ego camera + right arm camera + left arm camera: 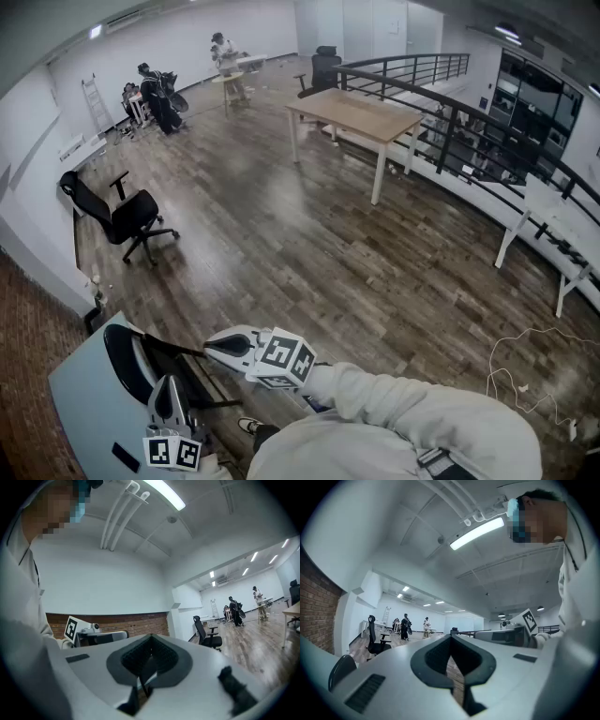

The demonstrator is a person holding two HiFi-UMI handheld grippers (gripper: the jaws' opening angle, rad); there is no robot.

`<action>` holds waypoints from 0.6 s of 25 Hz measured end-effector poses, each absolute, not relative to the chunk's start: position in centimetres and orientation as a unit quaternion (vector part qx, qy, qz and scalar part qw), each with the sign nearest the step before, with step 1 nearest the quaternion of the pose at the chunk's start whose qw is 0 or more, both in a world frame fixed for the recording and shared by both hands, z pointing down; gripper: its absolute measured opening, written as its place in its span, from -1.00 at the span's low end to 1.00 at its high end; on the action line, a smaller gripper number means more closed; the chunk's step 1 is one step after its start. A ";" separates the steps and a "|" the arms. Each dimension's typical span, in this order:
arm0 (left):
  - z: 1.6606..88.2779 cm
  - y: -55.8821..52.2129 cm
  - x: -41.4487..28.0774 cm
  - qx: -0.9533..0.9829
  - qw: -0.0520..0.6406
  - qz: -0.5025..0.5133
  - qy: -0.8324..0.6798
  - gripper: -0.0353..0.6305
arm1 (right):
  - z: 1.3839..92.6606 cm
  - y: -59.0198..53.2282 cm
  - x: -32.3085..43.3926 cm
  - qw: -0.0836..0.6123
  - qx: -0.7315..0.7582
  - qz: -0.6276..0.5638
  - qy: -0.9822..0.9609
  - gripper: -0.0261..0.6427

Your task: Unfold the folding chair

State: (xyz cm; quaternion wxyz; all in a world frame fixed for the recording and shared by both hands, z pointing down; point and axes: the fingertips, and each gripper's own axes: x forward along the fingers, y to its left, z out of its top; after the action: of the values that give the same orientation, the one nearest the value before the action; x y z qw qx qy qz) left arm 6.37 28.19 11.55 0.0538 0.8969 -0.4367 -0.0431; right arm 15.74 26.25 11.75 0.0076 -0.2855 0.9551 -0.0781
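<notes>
low at the left of the head view, the folding chair [125, 362] is seen folded, not yet opened, on a pale surface [82, 405]. the left gripper [168, 384] and right gripper [215, 347] are held level beside it, jaws closed on nothing, presumably readied for a first grasp.

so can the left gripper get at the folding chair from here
Probably yes. In the head view the left gripper sits right beside the black frame of the folding chair, with nothing visible between them. Its jaws are shut, though, so they would need to open first.
</notes>
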 end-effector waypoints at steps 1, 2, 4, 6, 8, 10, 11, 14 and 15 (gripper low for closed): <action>11.7 27.9 6.1 0.898 0.053 -0.044 -0.434 -0.88 | 12.0 26.1 15.4 0.005 -0.285 -0.077 0.955 -0.90; 11.8 27.6 5.9 0.899 0.053 -0.046 -0.432 -0.88 | 12.3 25.9 15.1 0.003 -0.284 -0.077 0.956 -0.90; 12.3 26.8 5.2 0.899 0.056 -0.049 -0.431 -0.88 | 13.0 25.3 14.6 -0.003 -0.287 -0.081 0.955 -0.90; 12.8 26.1 4.3 0.897 0.064 -0.056 -0.433 -0.88 | 13.8 24.6 14.1 -0.009 -0.290 -0.089 0.953 -0.90; 13.3 25.2 2.7 0.894 0.069 -0.060 -0.439 -0.88 | 14.5 24.0 13.1 -0.017 -0.285 -0.091 0.954 -0.90; 14.3 23.4 0.9 0.893 0.064 -0.055 -0.443 -0.88 | 15.4 22.5 11.6 -0.026 -0.280 -0.089 0.956 -0.90; 15.0 22.2 0.2 0.894 0.060 -0.051 -0.442 -0.88 | 16.1 21.5 11.1 -0.030 -0.283 -0.091 0.954 -0.90; 16.3 18.8 -2.8 0.893 0.052 -0.041 -0.446 -0.88 | 17.3 18.0 8.8 -0.033 -0.303 -0.099 0.947 -0.90; 16.3 17.8 -4.5 0.889 0.049 -0.039 -0.453 -0.88 | 17.1 16.7 7.5 -0.029 -0.308 -0.096 0.946 -0.90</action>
State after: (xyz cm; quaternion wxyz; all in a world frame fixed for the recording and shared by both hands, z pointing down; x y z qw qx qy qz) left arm -4.49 17.81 16.28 0.0487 0.8892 -0.4533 -0.0392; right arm 7.48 16.70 17.08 -0.0288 -0.3082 0.9461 -0.0957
